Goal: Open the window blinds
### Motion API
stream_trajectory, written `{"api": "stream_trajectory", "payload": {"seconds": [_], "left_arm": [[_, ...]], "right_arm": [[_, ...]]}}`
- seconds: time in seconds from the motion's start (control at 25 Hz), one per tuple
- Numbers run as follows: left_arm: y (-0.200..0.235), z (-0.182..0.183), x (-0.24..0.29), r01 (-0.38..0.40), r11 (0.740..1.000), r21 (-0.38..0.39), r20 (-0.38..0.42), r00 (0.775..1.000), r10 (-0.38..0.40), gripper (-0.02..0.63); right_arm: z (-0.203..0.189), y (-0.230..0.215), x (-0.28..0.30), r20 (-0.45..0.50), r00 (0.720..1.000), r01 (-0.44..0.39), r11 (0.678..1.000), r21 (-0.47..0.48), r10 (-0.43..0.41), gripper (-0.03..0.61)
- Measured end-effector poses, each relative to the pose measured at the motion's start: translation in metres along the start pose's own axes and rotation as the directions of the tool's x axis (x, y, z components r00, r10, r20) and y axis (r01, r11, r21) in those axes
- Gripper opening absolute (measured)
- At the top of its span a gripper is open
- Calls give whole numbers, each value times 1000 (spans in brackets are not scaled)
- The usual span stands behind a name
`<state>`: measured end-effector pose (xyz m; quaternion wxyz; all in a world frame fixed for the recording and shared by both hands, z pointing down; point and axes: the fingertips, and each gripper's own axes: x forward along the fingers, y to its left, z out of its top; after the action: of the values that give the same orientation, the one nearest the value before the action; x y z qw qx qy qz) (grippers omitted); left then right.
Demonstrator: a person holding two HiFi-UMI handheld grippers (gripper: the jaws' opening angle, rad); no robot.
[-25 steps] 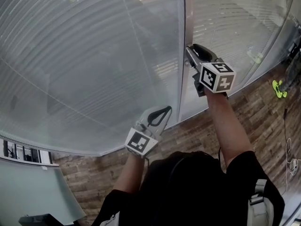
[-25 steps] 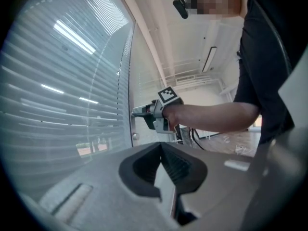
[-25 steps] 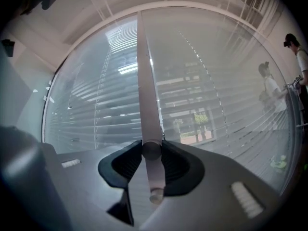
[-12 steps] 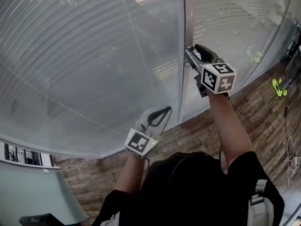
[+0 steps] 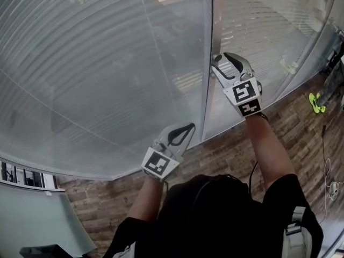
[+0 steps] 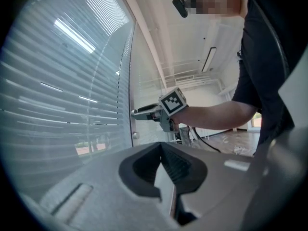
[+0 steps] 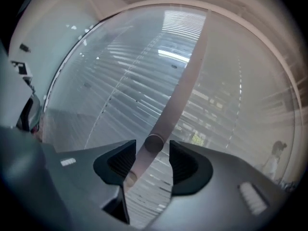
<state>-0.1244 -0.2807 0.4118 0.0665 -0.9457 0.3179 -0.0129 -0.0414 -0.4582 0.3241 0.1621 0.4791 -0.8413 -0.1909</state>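
Blinds: two, both lowered over the glass. Head view: left blind point(image 5: 107, 79) fills 9 to 12 o'clock, right blind point(image 5: 263, 31) sits at 1 to 2 o'clock. One upright post point(image 5: 208, 63) stands between them.

Grippers: two.
- Right gripper point(image 5: 221, 58), 1 o'clock, at the post. Its jaws have just been opening and now stand released either side of a round knob point(image 7: 154, 143), with the pads clear of it.
- Left gripper point(image 5: 189, 127), near centre, low by the post. Clenched, nothing in it.

Knobs: two. The second knob point(image 6: 136, 135) is on the post at 6 o'clock of the right gripper.
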Motion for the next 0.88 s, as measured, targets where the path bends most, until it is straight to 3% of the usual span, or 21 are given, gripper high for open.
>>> {"api": "stream_trajectory", "payload": {"seconds": [0.12, 0.24, 0.32, 0.52, 0.88], "left_arm": [[-1, 1, 0, 1, 1000, -16, -8, 1000, -1, 5], [0, 1, -2, -7, 1000, -7, -10, 1000, 7, 5], [1, 3, -4, -11, 1000, -14, -15, 1000, 11, 3], [2, 5, -7, -24, 1000, -9, -9, 1000, 24, 5], [3, 5, -9, -30, 1000, -2, -6, 1000, 30, 3]], "right_arm": [[5, -2, -2, -35, 998, 34, 967, -251, -44, 212], [9, 3, 0, -52, 996, 34, 885, -465, -65, 212], [8, 7, 2, -62, 996, 16, 835, -550, -59, 212], [6, 9, 4, -78, 995, -3, 770, -639, -60, 212], [9, 11, 7, -60, 996, 8, 740, -673, -66, 180]]}}
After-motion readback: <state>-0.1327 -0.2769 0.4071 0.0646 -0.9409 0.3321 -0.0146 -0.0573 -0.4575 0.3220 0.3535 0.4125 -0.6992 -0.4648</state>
